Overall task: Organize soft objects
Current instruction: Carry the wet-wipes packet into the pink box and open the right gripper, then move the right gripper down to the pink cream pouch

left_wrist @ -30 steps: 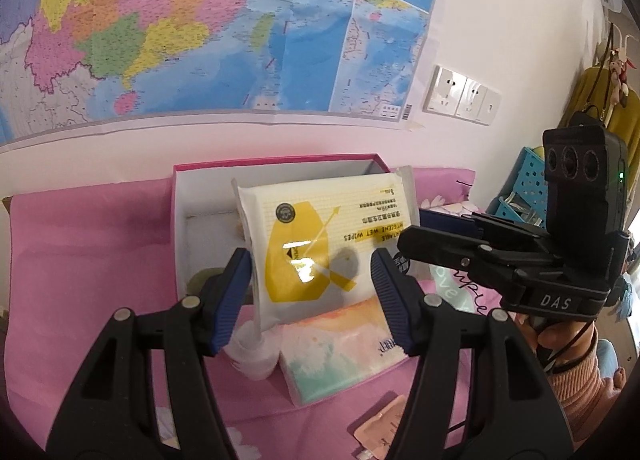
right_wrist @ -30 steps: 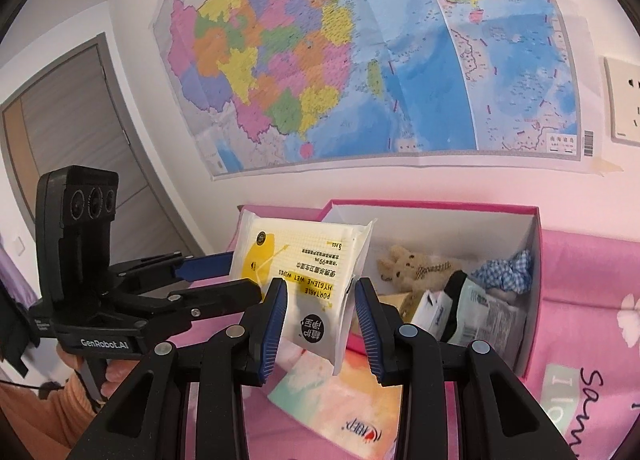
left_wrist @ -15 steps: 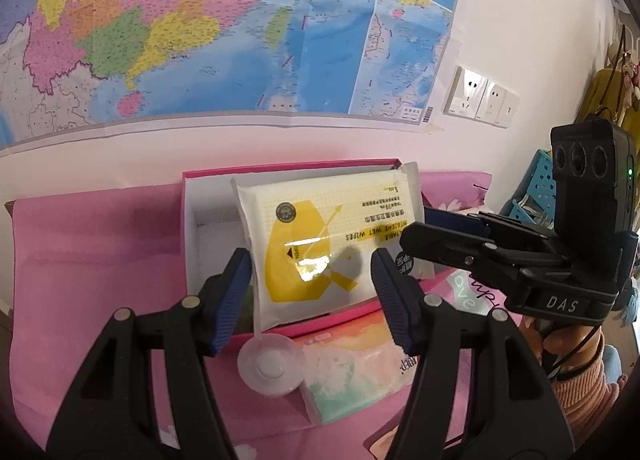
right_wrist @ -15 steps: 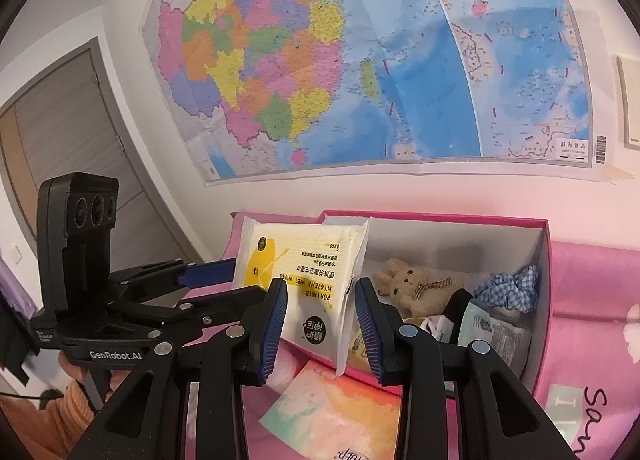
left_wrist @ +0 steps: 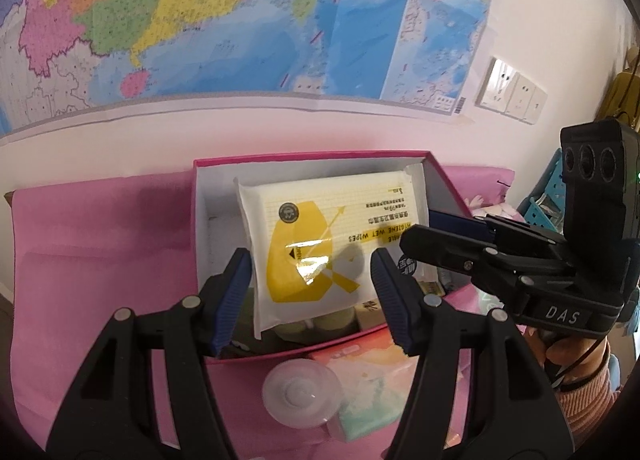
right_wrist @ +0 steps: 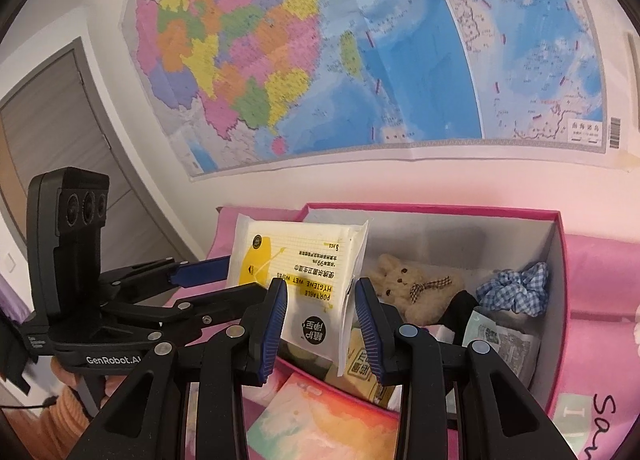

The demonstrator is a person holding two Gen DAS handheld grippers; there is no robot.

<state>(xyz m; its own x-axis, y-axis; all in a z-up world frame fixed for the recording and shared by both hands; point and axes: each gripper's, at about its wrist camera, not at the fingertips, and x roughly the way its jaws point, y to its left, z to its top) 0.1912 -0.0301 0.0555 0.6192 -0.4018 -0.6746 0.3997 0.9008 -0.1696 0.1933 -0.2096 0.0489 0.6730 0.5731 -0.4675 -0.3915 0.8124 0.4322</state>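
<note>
A yellow-and-white wet wipes pack [left_wrist: 320, 244] hangs over the open pink box [left_wrist: 304, 156]. My right gripper [right_wrist: 320, 324] is shut on the pack's lower end [right_wrist: 316, 300] and holds it upright over the box's left part. My left gripper [left_wrist: 310, 300] is open, its fingers either side of the pack without touching it. The right gripper's fingers [left_wrist: 448, 244] reach in from the right in the left wrist view. Inside the box lie a small teddy bear [right_wrist: 408, 284], a blue checked scrunchie [right_wrist: 516, 292] and several packets [right_wrist: 496, 340].
A pastel tissue pack [left_wrist: 372, 380] and a clear round lid [left_wrist: 302, 396] lie on the pink cloth [left_wrist: 100, 260] in front of the box. A wall with a map [left_wrist: 240, 20] stands right behind the box. A blue basket [left_wrist: 548, 196] is at the far right.
Both grippers moved forward toward the box. The wipes pack, earlier in front of the box, now hangs over its inside. The left gripper stayed open.
</note>
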